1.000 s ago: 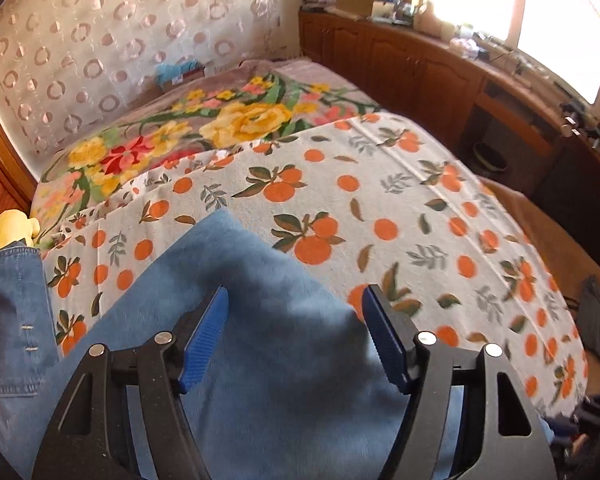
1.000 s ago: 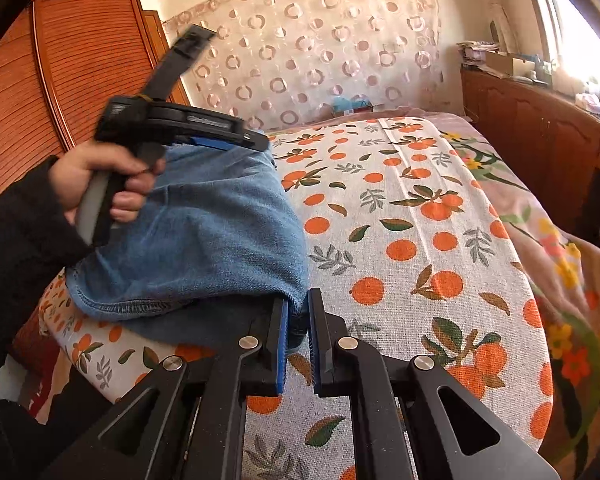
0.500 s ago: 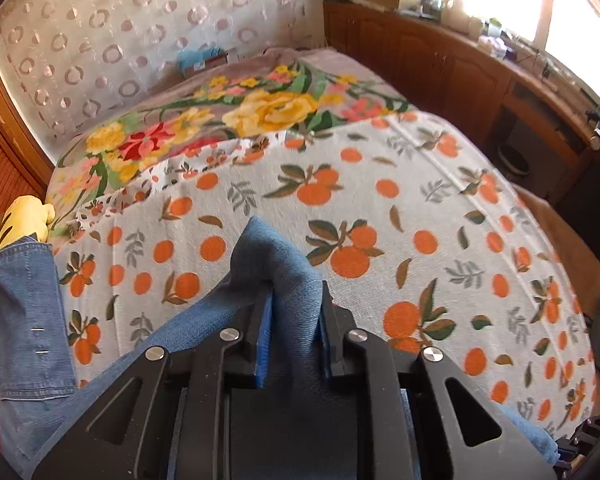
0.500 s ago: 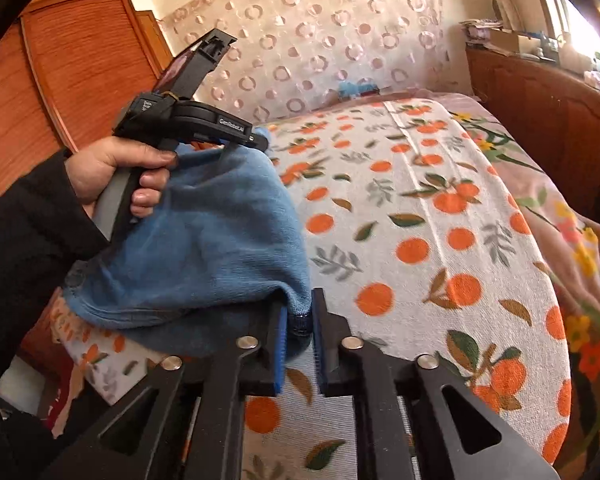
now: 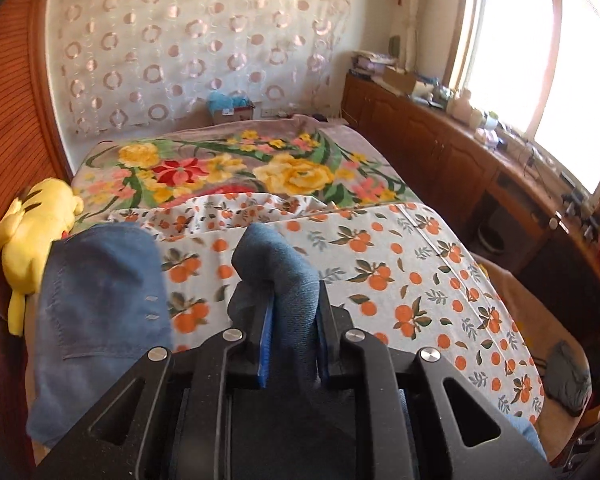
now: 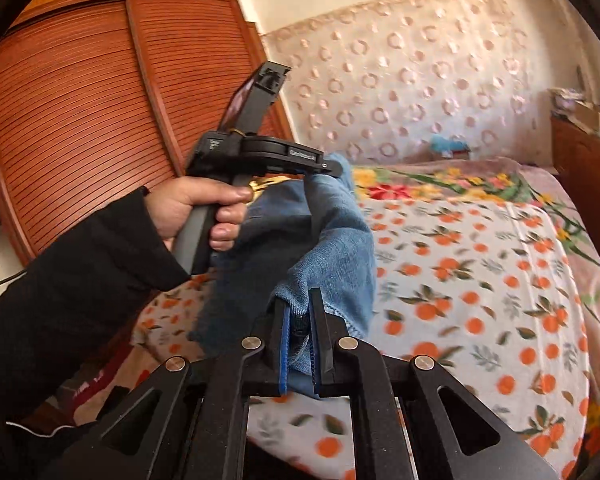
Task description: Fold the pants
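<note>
The pants (image 6: 332, 236) are soft blue cloth (a bit fuzzy). The cupboard (image 6: 72, 120) is shiny ridged wood.

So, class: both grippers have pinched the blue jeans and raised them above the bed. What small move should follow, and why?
Probably carry the jeans forward over the orange-print sheet and lay them down. The left gripper and right gripper each clamp denim, and it hangs bunched, not flat.
</note>
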Tool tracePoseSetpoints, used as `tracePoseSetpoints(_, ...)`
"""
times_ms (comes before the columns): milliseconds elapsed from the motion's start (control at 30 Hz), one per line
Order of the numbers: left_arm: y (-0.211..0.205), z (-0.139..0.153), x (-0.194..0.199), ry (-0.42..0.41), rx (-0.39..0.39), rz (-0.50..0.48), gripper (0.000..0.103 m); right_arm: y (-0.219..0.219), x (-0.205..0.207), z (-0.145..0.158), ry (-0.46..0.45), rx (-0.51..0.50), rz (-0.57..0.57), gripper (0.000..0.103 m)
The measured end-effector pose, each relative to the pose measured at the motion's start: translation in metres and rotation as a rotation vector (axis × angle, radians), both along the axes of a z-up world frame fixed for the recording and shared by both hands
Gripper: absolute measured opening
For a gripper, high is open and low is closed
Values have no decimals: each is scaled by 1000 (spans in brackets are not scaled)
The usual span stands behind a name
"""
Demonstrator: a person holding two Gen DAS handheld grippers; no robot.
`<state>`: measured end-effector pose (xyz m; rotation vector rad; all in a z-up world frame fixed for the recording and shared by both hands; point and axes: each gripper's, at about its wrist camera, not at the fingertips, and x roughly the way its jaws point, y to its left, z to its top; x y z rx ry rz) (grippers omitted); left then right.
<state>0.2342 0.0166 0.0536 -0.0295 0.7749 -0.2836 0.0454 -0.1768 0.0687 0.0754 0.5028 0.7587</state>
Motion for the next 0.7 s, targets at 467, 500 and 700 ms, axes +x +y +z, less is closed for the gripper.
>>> tracePoseSetpoints(467,103,-41,-55,-25,-95,129,18,102,-11,-12,25,-127,209,8)
tracePoseSetpoints(500,106,-47,-54,-18,-98,137,18,104,-11,-11,15,-140,208,8)
tracePoseSetpoints(700,113,-64,-55,-9,-105,149,18,102,-16,-2,16,-157,191,8)
